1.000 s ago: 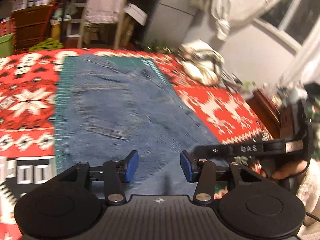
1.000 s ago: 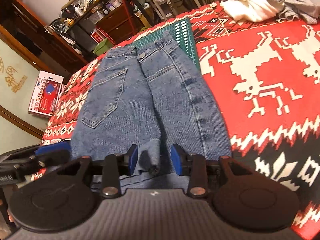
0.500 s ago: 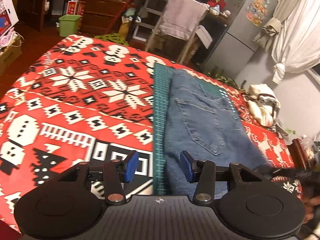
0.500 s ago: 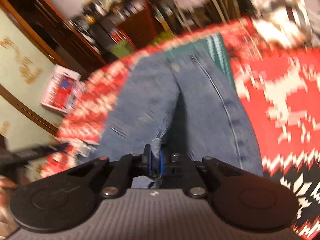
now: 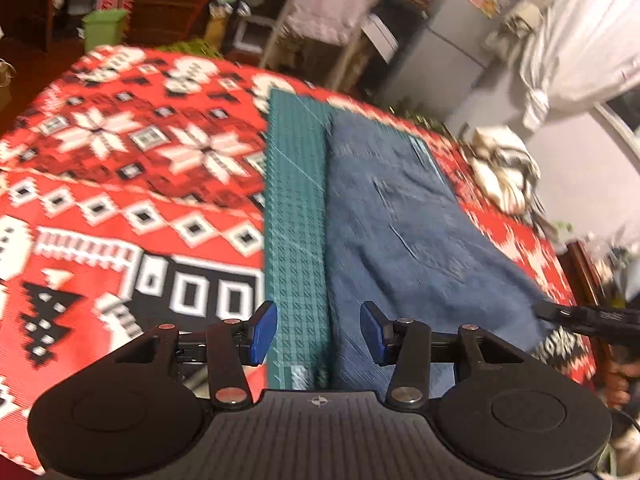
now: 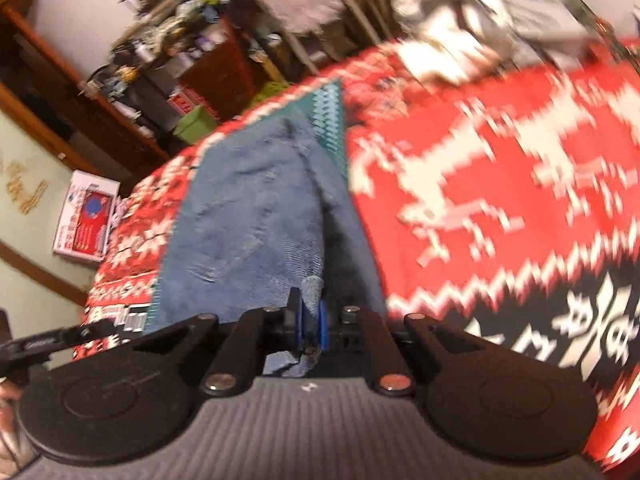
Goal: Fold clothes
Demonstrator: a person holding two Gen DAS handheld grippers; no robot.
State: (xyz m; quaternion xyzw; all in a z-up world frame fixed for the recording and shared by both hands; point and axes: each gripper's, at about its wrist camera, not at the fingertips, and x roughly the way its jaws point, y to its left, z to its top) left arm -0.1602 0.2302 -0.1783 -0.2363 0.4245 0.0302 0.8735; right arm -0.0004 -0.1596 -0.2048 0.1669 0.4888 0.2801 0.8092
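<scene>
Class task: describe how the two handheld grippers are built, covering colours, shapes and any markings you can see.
Both the left gripper and the right gripper are matte black. Each has a ribbed grey-black body, two round discs at the sides, and angular linkage arms pinned with silver rivets. The jaws carry blue pads. A small cross-shaped mark sits at the centre of the body's front edge. No sleeve is clearly visible.

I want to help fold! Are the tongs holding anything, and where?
The right tongs pinch the jeans at their near edge. The left tongs are open, holding nothing.
</scene>
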